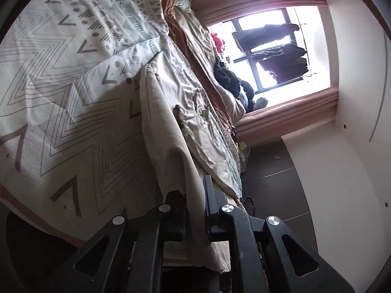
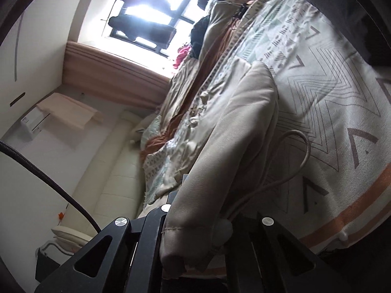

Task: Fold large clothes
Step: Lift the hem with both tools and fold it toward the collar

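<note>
Left gripper clamped on the edge of the beige garment, jaws nearly together with cloth pinched between. Right gripper likewise shut on the garment, its fingertips buried under the fabric and hard to make out. Both views rolled sideways, so floor and walls stand on edge.

Hidden or unclear: garment type not readable, only a loose cord looping out at 3 o'clock of the right gripper's tip. Far end of the garment bunched among the rumpled quilt and hard to separate from it. Dark shapes on the window blown out by backlight, clothes on a line by the look, no detail. Dark heap by the sill also unreadable. Lower rim of both views blocked by the gripper frames.

Garment runs from each gripper's tips toward 12 o'clock, lifted at the near edge, draped over the patterned bedspread. In the left view, bedspread at 9 to 11 o'clock, window at 1 o'clock. In the right view, bedspread at 2 to 3 o'clock, window at 11 o'clock, cream headboard at 9 o'clock.
</note>
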Demonstrator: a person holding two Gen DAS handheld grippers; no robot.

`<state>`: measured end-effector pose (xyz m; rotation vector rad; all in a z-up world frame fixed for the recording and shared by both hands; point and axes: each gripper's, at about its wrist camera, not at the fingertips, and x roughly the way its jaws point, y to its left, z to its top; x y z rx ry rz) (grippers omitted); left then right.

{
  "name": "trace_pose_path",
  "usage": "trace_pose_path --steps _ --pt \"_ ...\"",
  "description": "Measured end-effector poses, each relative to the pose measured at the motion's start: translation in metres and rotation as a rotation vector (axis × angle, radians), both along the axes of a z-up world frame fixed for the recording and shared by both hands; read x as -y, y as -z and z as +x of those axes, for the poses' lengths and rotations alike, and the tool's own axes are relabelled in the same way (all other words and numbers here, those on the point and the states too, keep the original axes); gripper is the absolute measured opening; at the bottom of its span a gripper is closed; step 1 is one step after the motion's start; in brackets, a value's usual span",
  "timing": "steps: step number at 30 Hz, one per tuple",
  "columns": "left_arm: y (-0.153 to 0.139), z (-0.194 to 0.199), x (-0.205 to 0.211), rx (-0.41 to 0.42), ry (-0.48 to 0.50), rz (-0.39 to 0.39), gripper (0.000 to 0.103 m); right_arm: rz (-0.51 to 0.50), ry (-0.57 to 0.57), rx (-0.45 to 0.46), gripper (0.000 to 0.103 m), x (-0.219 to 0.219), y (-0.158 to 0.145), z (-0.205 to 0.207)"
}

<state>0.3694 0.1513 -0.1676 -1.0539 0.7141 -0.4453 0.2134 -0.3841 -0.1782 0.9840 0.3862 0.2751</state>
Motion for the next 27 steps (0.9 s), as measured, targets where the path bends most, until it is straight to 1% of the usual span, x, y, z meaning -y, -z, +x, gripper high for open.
trace_pose_path --steps 2,6,7,8,12,13,15,18,21,27 --pt "-0.007 -0.004 0.002 0.011 -0.008 0.010 0.012 -0.008 -0.004 0.017 0.003 0.000 -0.005 -0.006" --pt "-0.015 -0.022 0.001 0.036 -0.011 0.002 0.012 -0.016 -0.010 0.049 0.003 -0.002 -0.008 -0.001" --pt "-0.017 -0.024 0.002 0.040 -0.012 0.001 0.012 -0.019 -0.012 0.056 0.003 -0.003 0.001 0.001" --pt "-0.019 -0.029 0.002 0.046 -0.013 -0.002 0.012 -0.025 -0.016 0.064 0.003 -0.003 0.002 -0.001" --pt "-0.023 -0.052 -0.003 0.082 -0.014 -0.025 0.012 -0.045 -0.029 0.096 0.003 -0.002 0.004 -0.016" --pt "-0.025 -0.056 -0.004 0.088 -0.017 -0.027 0.012 -0.047 -0.032 0.104 0.003 0.008 0.007 -0.027" --pt "-0.027 -0.067 -0.006 0.098 -0.025 -0.040 0.012 -0.051 -0.034 0.119 0.003 0.009 0.008 -0.034" --pt "-0.030 -0.087 -0.008 0.112 -0.035 -0.030 0.012 -0.068 -0.042 0.143 0.003 0.008 0.009 -0.046" --pt "-0.029 -0.103 -0.009 0.119 -0.036 -0.018 0.012 -0.087 -0.052 0.169 0.003 0.006 0.012 -0.056" --pt "-0.021 -0.135 -0.015 0.132 -0.041 -0.022 0.012 -0.110 -0.060 0.178 0.003 0.004 0.018 -0.068"
